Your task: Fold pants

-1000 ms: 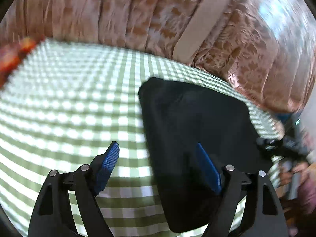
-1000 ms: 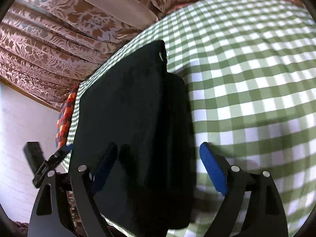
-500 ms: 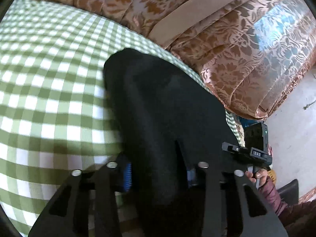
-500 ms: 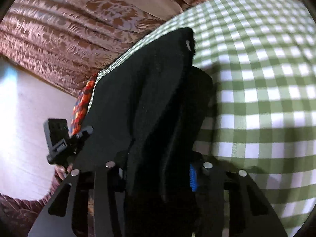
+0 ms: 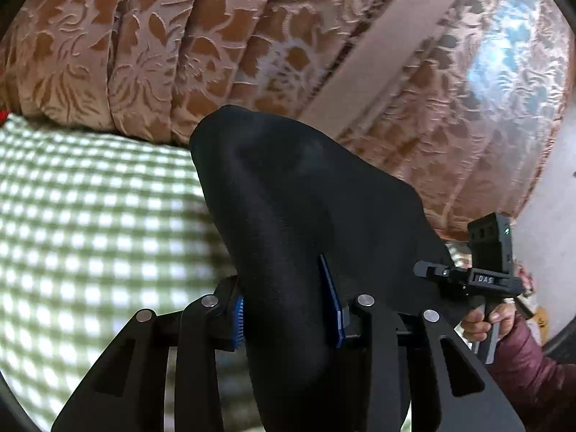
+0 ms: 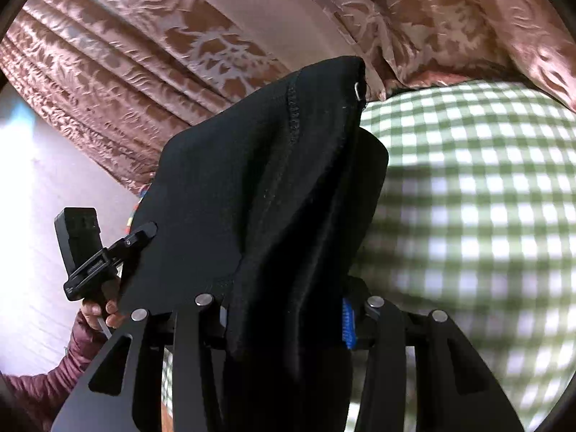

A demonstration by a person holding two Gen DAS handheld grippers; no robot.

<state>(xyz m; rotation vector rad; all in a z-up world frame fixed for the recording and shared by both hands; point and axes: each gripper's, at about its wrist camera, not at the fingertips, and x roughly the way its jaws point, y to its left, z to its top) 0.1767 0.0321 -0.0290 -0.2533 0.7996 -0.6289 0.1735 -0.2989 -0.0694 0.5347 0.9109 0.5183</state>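
Black pants (image 5: 306, 223) are seen clamped at one edge by both grippers and held above the green-checked cloth (image 5: 90, 223). The landmark taken is that cloth.

Left wrist view: the left gripper (image 5: 288, 318) is closed on a thick bunch of the pants; blue pads (image 5: 333, 300) are pressed into the fabric on either side. The fabric is raised over the cloth's right part, its far corner set against the brown patterned curtain (image 5: 144, 43) that hangs beyond the cloth's far edge. A pale band (image 5: 378, 68) is seen running diagonally across the curtain. To the right of the cloth, past the pants' edge, the right gripper (image 5: 428, 271) is seen with its camera block, gripped by a hand (image 5: 493, 318) in a maroon sleeve (image 5: 532, 363).

Right wrist view: the right gripper (image 6: 284, 318) is likewise closed on a gathered fold of the pants (image 6: 259, 187); one blue pad (image 6: 347, 327) is visible on the right, the other is hidden by fabric. A stitched seam (image 6: 293, 115) is seen running down the garment, and a small metal ring (image 6: 358, 90) near its top corner. The pants are hung over the cloth's (image 6: 468, 198) left edge. Left of the cloth, the left gripper (image 6: 145, 232) is seen at the pants' far edge, held by a hand (image 6: 99, 311). Whether any part of the pants touches the cloth cannot be told.
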